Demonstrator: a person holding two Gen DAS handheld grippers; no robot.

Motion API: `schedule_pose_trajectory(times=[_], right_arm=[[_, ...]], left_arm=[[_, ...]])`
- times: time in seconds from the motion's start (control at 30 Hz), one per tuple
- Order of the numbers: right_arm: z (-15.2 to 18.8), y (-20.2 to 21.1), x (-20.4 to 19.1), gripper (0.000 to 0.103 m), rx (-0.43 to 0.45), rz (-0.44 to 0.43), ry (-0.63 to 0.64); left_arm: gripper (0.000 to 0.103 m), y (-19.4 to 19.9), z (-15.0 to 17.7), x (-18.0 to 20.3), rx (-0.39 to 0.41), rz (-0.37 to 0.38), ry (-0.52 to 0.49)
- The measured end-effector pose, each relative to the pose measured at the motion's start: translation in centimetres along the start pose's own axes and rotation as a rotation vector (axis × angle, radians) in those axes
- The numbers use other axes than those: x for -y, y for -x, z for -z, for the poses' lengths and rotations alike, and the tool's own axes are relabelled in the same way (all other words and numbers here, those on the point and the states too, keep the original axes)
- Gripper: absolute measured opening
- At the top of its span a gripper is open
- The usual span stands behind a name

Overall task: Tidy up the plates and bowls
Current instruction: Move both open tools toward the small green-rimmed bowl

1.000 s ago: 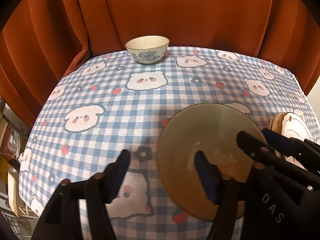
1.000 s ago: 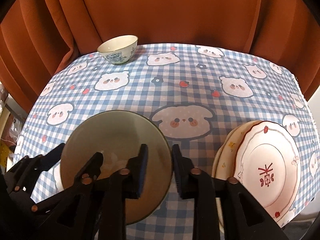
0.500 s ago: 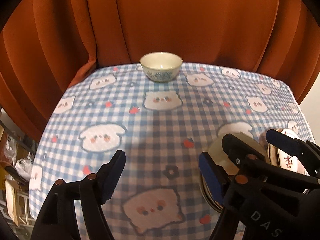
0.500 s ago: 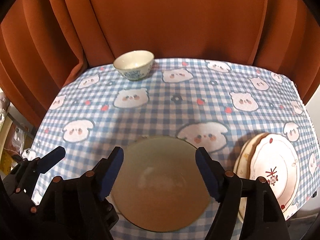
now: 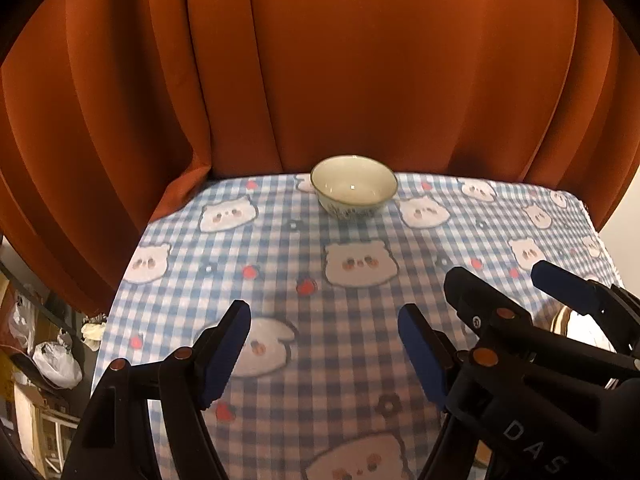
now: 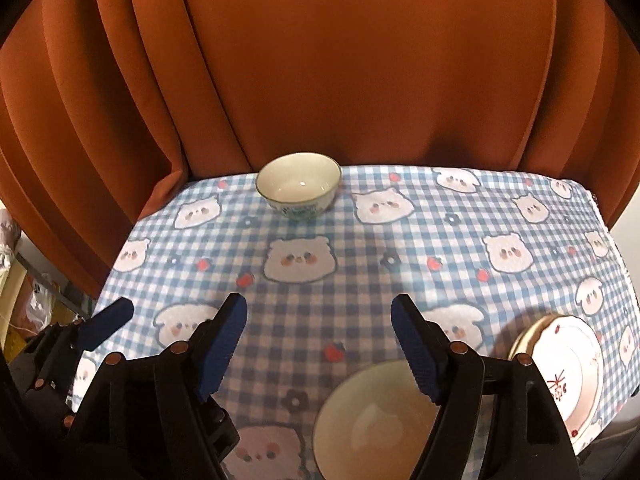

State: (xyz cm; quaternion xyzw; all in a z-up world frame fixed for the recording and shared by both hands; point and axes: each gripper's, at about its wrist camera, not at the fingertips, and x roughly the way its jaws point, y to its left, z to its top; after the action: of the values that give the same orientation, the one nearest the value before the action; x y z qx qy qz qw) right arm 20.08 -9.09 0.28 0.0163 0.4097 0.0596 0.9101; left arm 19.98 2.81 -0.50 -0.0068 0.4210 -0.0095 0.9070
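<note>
A small cream bowl (image 5: 354, 188) (image 6: 298, 186) with a blue pattern stands upright at the far edge of the table, near the curtain. A large olive-tinted bowl (image 6: 372, 420) rests on the cloth under my right gripper's right finger. A stack of white plates (image 6: 560, 364) (image 5: 576, 328) with red decoration lies to its right. My right gripper (image 6: 318, 340) (image 5: 516, 288) is open above the cloth with nothing between its fingers. My left gripper (image 5: 324, 344) hovers open and empty beside it on the left; one of its fingertips (image 6: 106, 322) shows in the right wrist view.
The blue-and-white checked tablecloth (image 5: 280, 264) with bear faces covers the table. An orange curtain (image 5: 360, 80) hangs right behind it. Past the table's left edge, bags and clutter (image 5: 52, 360) lie on the floor.
My right gripper opened and let go of the olive bowl's rim. Both grippers rose and drew back, so the bowl slid low in the right view and out of the left view.
</note>
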Motion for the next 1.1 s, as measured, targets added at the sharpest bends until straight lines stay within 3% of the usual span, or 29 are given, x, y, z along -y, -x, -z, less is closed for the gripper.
schedule_pose_trajectory(times=[0.17,0.43,0.63,0.77,1.1], right_arm=[[-2.0,-1.6,-0.5,0.078,-0.024,0.014,0.018],[-5.7,-4.8,-0.6,0.078,-0.032,0.038,0.068],[-8.7,-7.7,-0.2,0.081,-0.015,0.049,0.123],[-10.5,-9.6,0.3,0.081,-0.016,0.048,0.109],[-14.2,-15.0,0.8,0.081,-0.026,0.031,0.076]], left_arm=[[0.078,-1.7,-1.7,-0.7,-0.027,0.017,0.032],[0.078,-4.7,-5.1,-0.7,-0.036,-0.075,0.057],[0.078,-7.6,-7.5,0.1,-0.027,-0.090,0.074],[0.083,-9.2,-9.3,0.8,-0.015,-0.116,0.065],[0.083,-14.3,-12.6,-0.1,-0.022,-0.127,0.115]])
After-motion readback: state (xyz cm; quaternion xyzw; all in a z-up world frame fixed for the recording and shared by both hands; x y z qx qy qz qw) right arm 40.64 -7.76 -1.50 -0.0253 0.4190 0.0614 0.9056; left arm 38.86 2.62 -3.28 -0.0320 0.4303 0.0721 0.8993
